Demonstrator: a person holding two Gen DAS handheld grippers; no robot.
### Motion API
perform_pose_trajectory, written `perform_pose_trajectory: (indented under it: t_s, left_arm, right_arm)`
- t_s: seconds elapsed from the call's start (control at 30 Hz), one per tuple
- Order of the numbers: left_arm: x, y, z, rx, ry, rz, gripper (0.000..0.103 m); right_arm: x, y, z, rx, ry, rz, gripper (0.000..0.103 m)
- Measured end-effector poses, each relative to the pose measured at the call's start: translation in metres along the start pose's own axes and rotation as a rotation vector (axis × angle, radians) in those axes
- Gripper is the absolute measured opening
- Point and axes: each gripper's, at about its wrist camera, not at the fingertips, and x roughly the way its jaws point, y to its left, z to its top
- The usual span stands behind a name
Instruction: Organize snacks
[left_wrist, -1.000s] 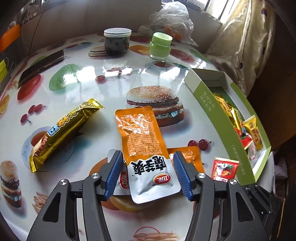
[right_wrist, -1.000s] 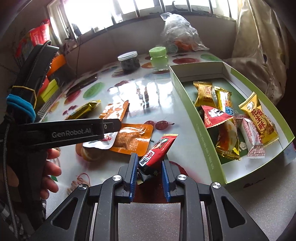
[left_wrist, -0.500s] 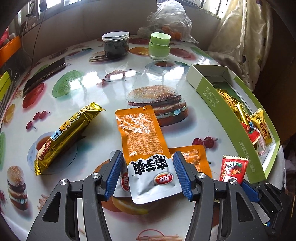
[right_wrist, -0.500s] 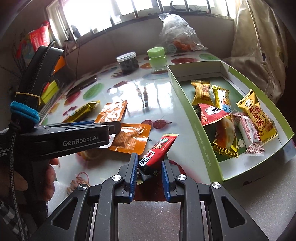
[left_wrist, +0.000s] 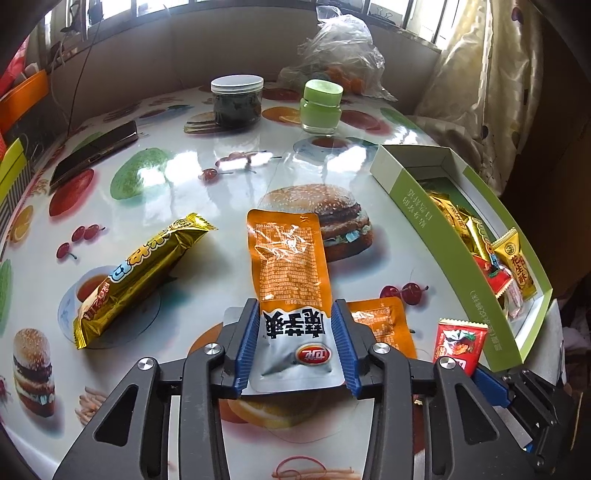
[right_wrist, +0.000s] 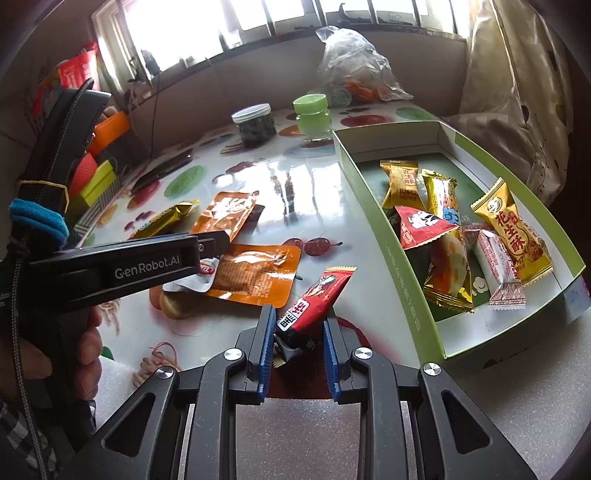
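An orange and silver pouch (left_wrist: 291, 273) lies on the printed table, its silver end between the blue pads of my left gripper (left_wrist: 295, 317). The jaws are closing, and both pads touch the pouch's edges. A second orange pouch (left_wrist: 380, 325) lies partly under it to the right. Left of them lies a gold bar (left_wrist: 140, 273). My right gripper (right_wrist: 299, 325) is shut on a red snack packet (right_wrist: 317, 295), which tilts up just above the table beside the green box (right_wrist: 406, 295). Several wrapped snacks lie inside that box.
A dark jar (left_wrist: 236, 99), a green-lidded jar (left_wrist: 320, 107) and a plastic bag (left_wrist: 340, 62) stand at the table's far side. A phone (left_wrist: 94, 157) lies at the far left. A curtain hangs right of the box. A hand (right_wrist: 88, 354) holds the left gripper.
The left gripper's jaws have narrowed from well apart to touching the pouch's sides. The right gripper and its red packet have stayed as they were.
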Motion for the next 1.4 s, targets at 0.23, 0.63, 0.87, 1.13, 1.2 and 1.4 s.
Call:
perform_pose_trajectory:
  t_s: [0.23, 0.63, 0.87, 1.13, 1.2, 1.4]
  left_arm:
    - [-0.005, 0.001, -0.001, -0.006, -0.024, -0.018, 0.018]
    - [-0.011, 0.001, -0.005, -0.026, -0.040, -0.059, 0.013]
    - [-0.015, 0.001, -0.006, -0.027, -0.048, -0.077, 0.002]
    - [-0.018, -0.002, -0.007, -0.033, -0.050, -0.119, 0.002]
    - [-0.020, -0.002, -0.007, -0.040, -0.053, -0.120, 0.002]
    - [-0.029, -0.005, -0.007, -0.034, -0.075, -0.134, 0.001]
  right_arm:
    - [-0.003, -0.001, -0.001, -0.003, -0.004, -0.009, 0.023]
    - [-0.006, 0.002, -0.001, -0.010, -0.008, -0.015, 0.023]
    - [-0.011, 0.004, 0.000, -0.016, -0.027, -0.024, 0.023]
    - [-0.013, 0.004, 0.000, -0.013, -0.033, -0.029, 0.023]
    - [-0.014, 0.004, 0.000, -0.014, -0.035, -0.029, 0.023]
    - [-0.018, 0.003, 0.001, -0.009, -0.049, -0.034, 0.023]
